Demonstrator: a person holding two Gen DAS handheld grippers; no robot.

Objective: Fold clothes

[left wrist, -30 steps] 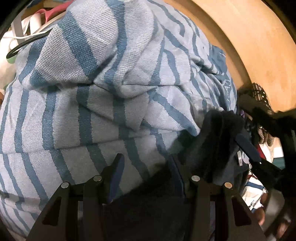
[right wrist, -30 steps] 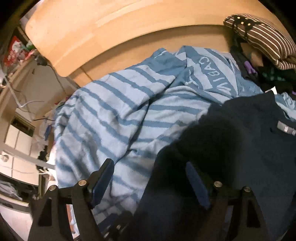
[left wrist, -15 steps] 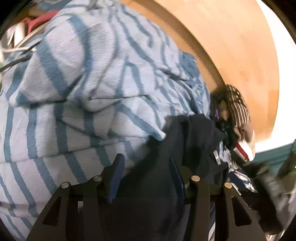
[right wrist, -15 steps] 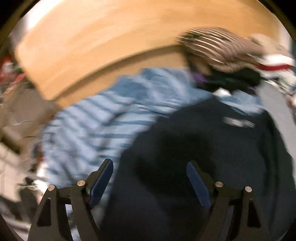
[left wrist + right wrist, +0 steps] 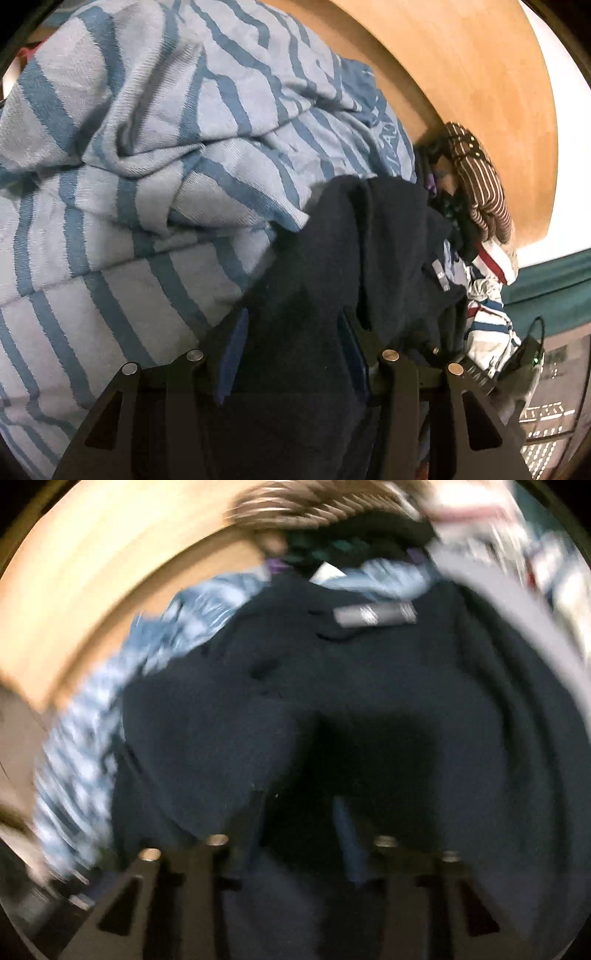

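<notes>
Sweater (image 5: 332, 258), dark navy, is lying on the striped blanket (image 5: 129, 166), its long axis running from near to far, neck label at the far end. Left gripper (image 5: 291, 350) is tilting down, pinching its near edge. Right gripper (image 5: 299, 834) is closing, sweater fabric between its fingers.

Navy garment (image 5: 369, 258) is showing a uniform dark navy, near black, with a small grey label (image 5: 439, 275). Blanket (image 5: 147, 147) is showing pale grey-blue with darker blue stripes and one solid blue band with pale lettering. Headboard (image 5: 461, 74) is reading as warm light wood. Cushion (image 5: 476, 184) is showing dark brown with thin white stripes. White cloth (image 5: 491, 266) is carrying red and navy stripes. Left gripper (image 5: 291, 354) is showing black with blue pads (image 5: 232, 354). Right-wrist view is blurring all tones.
</notes>
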